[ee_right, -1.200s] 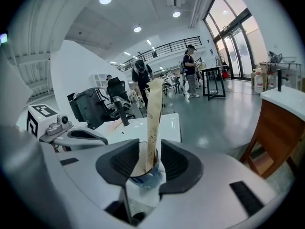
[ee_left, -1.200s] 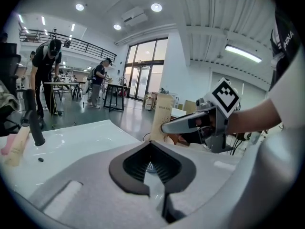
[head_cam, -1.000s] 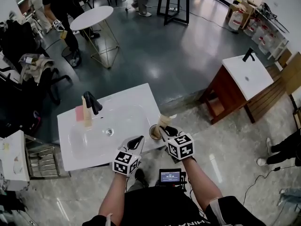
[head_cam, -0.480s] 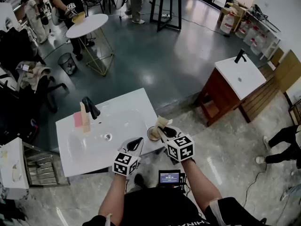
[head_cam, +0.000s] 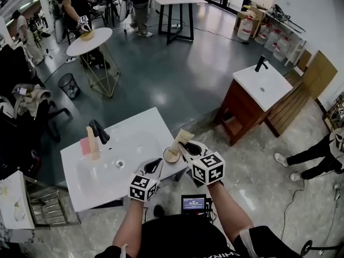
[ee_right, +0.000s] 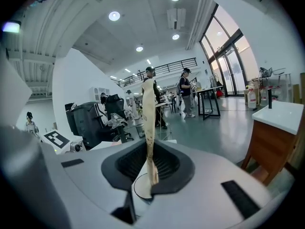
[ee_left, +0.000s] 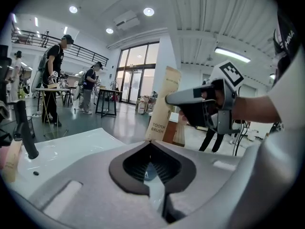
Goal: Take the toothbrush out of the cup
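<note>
A tall cardboard toothbrush pack (head_cam: 180,138) stands upright with my right gripper (head_cam: 185,147) shut on its lower part. Its bottom end hangs over the mouth of the round cup (head_cam: 171,155), which sits at the right edge of the white washbasin counter (head_cam: 145,125). In the right gripper view the pack (ee_right: 149,123) runs up between the pads, my right gripper (ee_right: 151,175) clamps it, and the cup's rim (ee_right: 138,191) shows below. My left gripper (head_cam: 156,163) hovers by the counter's front edge, shut and empty. The left gripper view shows the pack (ee_left: 162,109) and the right gripper (ee_left: 190,99) ahead of my left gripper (ee_left: 155,194).
A black faucet (head_cam: 98,131) with a beige bottle and pink item (head_cam: 88,142) beside it stands at the basin's left. A second wooden vanity (head_cam: 257,87) is at the right, a round table (head_cam: 88,41) at the far left. People stand around the room.
My right gripper has lifted the toothbrush pack upward out of the cup. The left gripper has stayed by the counter's edge.
</note>
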Demonstrator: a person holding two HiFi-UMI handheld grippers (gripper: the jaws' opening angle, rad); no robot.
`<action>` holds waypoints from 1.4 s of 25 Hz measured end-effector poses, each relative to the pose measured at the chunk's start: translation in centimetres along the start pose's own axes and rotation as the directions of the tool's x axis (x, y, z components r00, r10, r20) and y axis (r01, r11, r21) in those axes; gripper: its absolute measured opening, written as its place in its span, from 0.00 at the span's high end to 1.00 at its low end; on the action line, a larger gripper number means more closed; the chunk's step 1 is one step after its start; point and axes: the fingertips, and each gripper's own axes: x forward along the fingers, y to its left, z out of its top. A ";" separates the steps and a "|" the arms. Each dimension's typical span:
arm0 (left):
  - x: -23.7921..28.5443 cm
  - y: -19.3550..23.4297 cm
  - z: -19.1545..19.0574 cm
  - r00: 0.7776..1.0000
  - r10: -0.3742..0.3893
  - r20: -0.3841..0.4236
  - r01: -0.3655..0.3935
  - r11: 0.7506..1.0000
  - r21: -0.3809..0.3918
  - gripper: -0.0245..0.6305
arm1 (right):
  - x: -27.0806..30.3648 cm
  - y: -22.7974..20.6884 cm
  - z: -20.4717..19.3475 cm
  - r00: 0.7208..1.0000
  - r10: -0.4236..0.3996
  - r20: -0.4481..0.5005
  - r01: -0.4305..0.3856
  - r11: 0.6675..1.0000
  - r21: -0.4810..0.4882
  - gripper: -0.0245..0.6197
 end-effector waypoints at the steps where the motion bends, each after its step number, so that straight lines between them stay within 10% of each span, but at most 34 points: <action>1: 0.1 -0.2 0.1 1.000 -0.008 0.002 0.008 1.000 0.005 0.95 | -0.4 -0.2 0.4 1.000 -0.012 0.012 0.012 1.000 0.002 0.89; 17: 1.5 -1.7 0.2 0.999 -0.040 -0.004 0.040 0.999 0.024 0.95 | -6.5 -5.9 -3.1 0.969 -0.248 -0.013 0.249 0.967 0.061 0.89; 35: 1.3 -1.2 -0.2 1.000 -0.008 -0.010 0.008 1.000 0.003 0.95 | -5.8 -4.4 -6.6 0.977 -0.190 -0.102 0.196 0.979 0.051 0.90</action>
